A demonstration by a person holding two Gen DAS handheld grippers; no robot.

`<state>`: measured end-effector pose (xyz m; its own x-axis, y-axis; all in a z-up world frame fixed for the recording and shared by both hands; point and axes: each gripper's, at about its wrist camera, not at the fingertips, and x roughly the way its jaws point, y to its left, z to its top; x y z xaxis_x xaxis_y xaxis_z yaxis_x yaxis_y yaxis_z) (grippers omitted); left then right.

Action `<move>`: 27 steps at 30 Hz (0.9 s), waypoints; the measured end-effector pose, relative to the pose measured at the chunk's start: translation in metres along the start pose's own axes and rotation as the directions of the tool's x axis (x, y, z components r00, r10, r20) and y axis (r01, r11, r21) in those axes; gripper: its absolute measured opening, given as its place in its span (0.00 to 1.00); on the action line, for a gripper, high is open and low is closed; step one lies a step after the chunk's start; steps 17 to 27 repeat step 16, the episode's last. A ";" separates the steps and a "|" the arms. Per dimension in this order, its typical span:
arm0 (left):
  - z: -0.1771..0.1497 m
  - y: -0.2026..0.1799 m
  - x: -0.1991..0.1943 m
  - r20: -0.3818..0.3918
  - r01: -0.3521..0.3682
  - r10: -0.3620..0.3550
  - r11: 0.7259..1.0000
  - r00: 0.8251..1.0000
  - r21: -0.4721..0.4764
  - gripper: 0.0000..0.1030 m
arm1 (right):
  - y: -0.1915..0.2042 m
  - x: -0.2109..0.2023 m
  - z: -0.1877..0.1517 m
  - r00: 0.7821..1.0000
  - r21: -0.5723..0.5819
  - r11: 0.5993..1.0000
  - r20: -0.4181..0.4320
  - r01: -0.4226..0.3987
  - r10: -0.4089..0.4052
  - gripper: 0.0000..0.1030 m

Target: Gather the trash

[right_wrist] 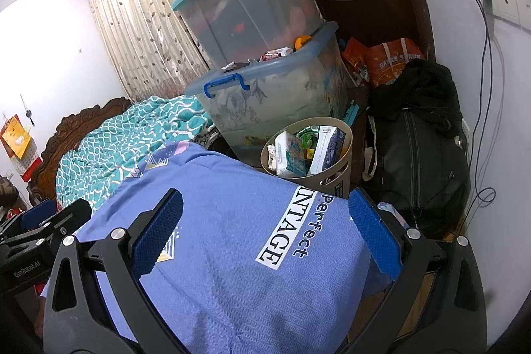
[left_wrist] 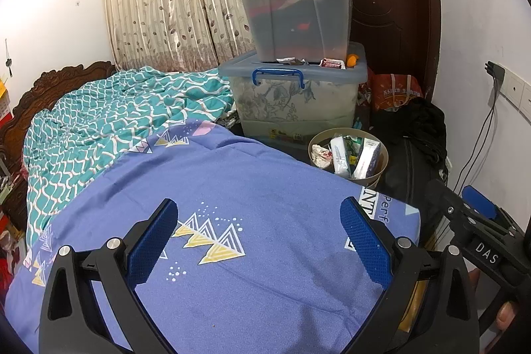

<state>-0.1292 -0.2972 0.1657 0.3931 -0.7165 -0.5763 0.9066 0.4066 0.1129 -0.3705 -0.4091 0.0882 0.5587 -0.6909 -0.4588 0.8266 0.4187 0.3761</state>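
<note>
A beige round trash bin (left_wrist: 378, 170) stands on the floor past the bed's corner, filled with cartons, wrappers and crumpled tissue; it also shows in the right wrist view (right_wrist: 341, 168). More wrappers and an orange item (left_wrist: 352, 59) lie on the lid of the lowest storage box (left_wrist: 295, 72), also in the right wrist view (right_wrist: 275, 53). My left gripper (left_wrist: 259, 238) is open and empty above the purple bedsheet (left_wrist: 232, 188). My right gripper (right_wrist: 265, 234) is open and empty above the sheet's corner, close to the bin.
Three stacked clear storage boxes (left_wrist: 298, 15) stand beside the bed. A teal quilt (left_wrist: 116, 121) lies on the bed. A black bag (right_wrist: 418, 148) and an orange bag (right_wrist: 395, 55) sit by the brown door (left_wrist: 391, 5). Cables (right_wrist: 481, 88) hang from a wall socket.
</note>
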 end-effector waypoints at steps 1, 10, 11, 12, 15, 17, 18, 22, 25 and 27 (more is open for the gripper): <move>0.000 0.000 0.000 0.002 0.005 -0.005 1.000 1.000 -0.001 0.92 | 0.000 0.000 0.001 1.000 0.000 1.000 0.000 0.000 0.000 0.96; 0.002 -0.003 -0.006 0.030 -0.007 0.007 1.000 1.000 0.010 0.92 | -0.001 0.002 -0.005 1.000 0.002 1.000 0.001 0.004 -0.004 0.96; 0.002 -0.004 -0.006 0.030 -0.006 0.006 1.000 1.000 0.012 0.92 | -0.002 0.002 -0.005 1.000 0.002 1.000 0.001 0.004 -0.004 0.96; 0.002 -0.004 -0.006 0.028 -0.005 0.005 1.000 1.000 0.013 0.92 | -0.002 0.002 -0.005 1.000 0.002 1.000 0.001 0.004 -0.004 0.96; 0.002 -0.003 -0.005 0.026 -0.004 0.004 1.000 1.000 0.008 0.92 | -0.002 0.004 -0.004 1.000 0.001 1.000 0.000 0.004 -0.004 0.96; 0.002 -0.003 -0.005 0.024 -0.003 0.003 1.000 1.000 0.006 0.92 | -0.002 0.004 -0.004 1.000 0.001 1.000 0.000 0.004 -0.004 0.96; 0.002 -0.003 -0.005 0.024 -0.003 0.003 1.000 1.000 0.006 0.92 | -0.002 0.004 -0.004 1.000 0.001 1.000 0.000 0.004 -0.004 0.96; 0.002 -0.003 -0.005 0.024 -0.003 0.003 1.000 1.000 0.006 0.92 | -0.002 0.004 -0.004 1.000 0.001 1.000 0.000 0.004 -0.004 0.96; 0.002 -0.003 -0.005 0.024 -0.003 0.003 1.000 1.000 0.006 0.92 | -0.002 0.004 -0.004 1.000 0.001 1.000 0.000 0.004 -0.004 0.96; 0.002 -0.003 -0.005 0.024 -0.003 0.003 1.000 1.000 0.006 0.92 | -0.002 0.004 -0.004 1.000 0.001 1.000 0.000 0.004 -0.004 0.96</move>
